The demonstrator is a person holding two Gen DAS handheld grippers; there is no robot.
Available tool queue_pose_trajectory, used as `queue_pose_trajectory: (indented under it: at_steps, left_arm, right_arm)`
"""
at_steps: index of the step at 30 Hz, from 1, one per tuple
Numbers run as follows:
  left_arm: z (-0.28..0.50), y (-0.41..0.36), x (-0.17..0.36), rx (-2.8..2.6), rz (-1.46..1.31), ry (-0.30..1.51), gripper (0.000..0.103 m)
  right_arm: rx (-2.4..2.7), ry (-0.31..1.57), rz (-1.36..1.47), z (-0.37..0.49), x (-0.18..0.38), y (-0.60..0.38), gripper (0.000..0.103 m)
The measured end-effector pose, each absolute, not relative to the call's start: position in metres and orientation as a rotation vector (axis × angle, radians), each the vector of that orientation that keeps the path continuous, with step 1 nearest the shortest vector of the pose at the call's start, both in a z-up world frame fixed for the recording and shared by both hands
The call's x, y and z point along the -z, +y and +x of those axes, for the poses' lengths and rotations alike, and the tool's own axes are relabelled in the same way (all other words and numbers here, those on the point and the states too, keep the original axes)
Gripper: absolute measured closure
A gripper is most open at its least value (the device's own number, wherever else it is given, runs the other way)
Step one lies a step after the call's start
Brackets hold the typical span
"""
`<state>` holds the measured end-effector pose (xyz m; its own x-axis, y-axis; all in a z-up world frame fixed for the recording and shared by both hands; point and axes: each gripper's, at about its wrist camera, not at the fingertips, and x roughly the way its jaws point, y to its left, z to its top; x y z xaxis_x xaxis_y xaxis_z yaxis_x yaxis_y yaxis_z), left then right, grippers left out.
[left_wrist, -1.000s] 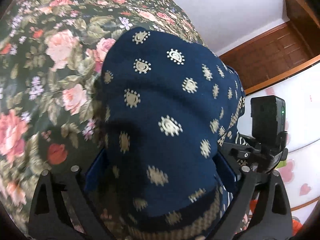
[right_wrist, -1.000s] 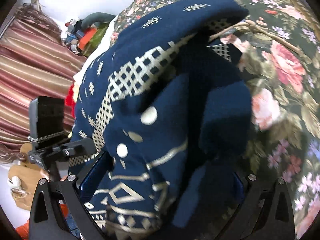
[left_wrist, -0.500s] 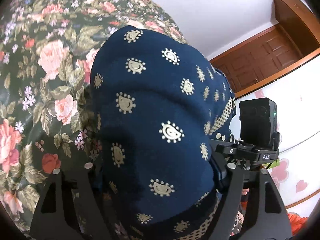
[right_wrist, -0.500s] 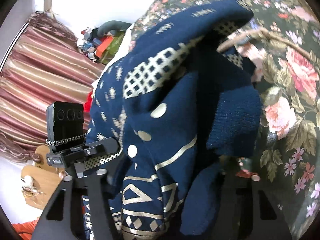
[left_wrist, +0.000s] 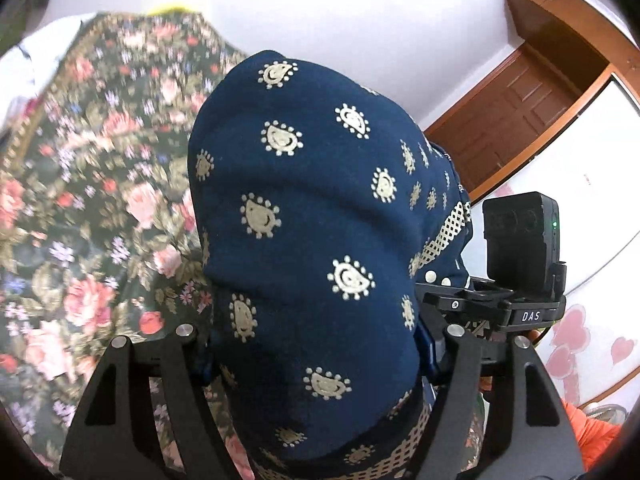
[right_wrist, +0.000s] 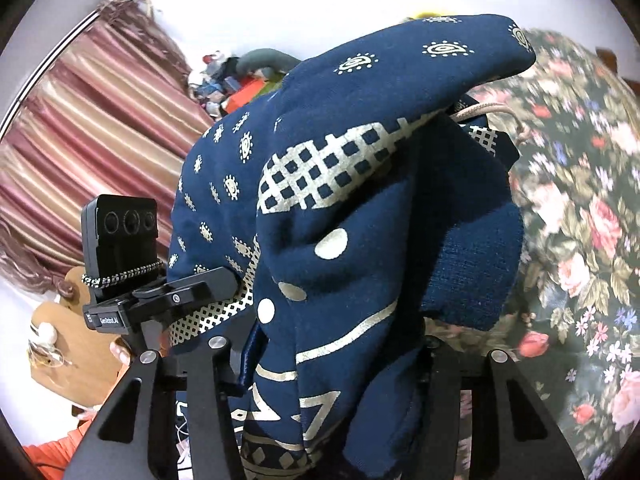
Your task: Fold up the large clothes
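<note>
1. Left wrist view: left gripper point(left_wrist: 316, 364), jaws just closing, clamps the navy garment point(left_wrist: 320, 220) above the floral bedspread point(left_wrist: 80, 220).
2. Right gripper point(right_wrist: 332, 364), likewise closing, pinches a bunched edge.
3. Judging by the bunching, folding has barely begun.

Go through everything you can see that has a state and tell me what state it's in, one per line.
Navy patterned garment: bunched, lifted off the bed, held at two spots.
Left gripper: jaws just closed, clamped on the garment.
Right gripper: jaws just closed, clamped on the garment.
Floral bedspread: spread flat over the bed.
Wooden door: shut.
Striped curtain: drawn.
</note>
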<state>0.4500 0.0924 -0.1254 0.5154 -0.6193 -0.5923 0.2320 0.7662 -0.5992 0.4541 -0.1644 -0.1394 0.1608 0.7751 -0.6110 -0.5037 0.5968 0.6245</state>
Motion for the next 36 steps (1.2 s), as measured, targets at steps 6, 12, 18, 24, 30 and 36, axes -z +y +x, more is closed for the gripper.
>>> queue_pose_trajectory:
  at_steps: [6,12,18,24,30,36]
  left_arm:
    - [0.413,0.124,0.091,0.515,-0.485,0.835,0.031]
    - [0.376,0.160,0.088,0.475,-0.499,0.835,0.031]
    - [0.353,0.197,0.117,0.427,-0.544,0.884,0.031]
    - [0.353,0.219,0.170,0.399,-0.615,0.976,0.031]
    - [0.372,0.223,0.240,0.365,-0.655,1.097,0.031]
    - [0.377,0.229,0.268,0.372,-0.686,1.125,0.031]
  right_arm:
    - [-0.961,1.025,0.261,0.426,0.100,-0.131,0.054]
    - [-0.991,1.049,0.245,0.406,0.098,-0.092,0.054]
    - [-1.009,1.127,0.240,0.397,0.122,-0.049,0.054]
    - [-0.993,1.248,0.230,0.405,0.175,-0.018,0.054]
    - [-0.931,1.386,0.200,0.423,0.237,-0.003,0.056]
    - [-0.942,1.423,0.196,0.436,0.257,0.003,0.055]
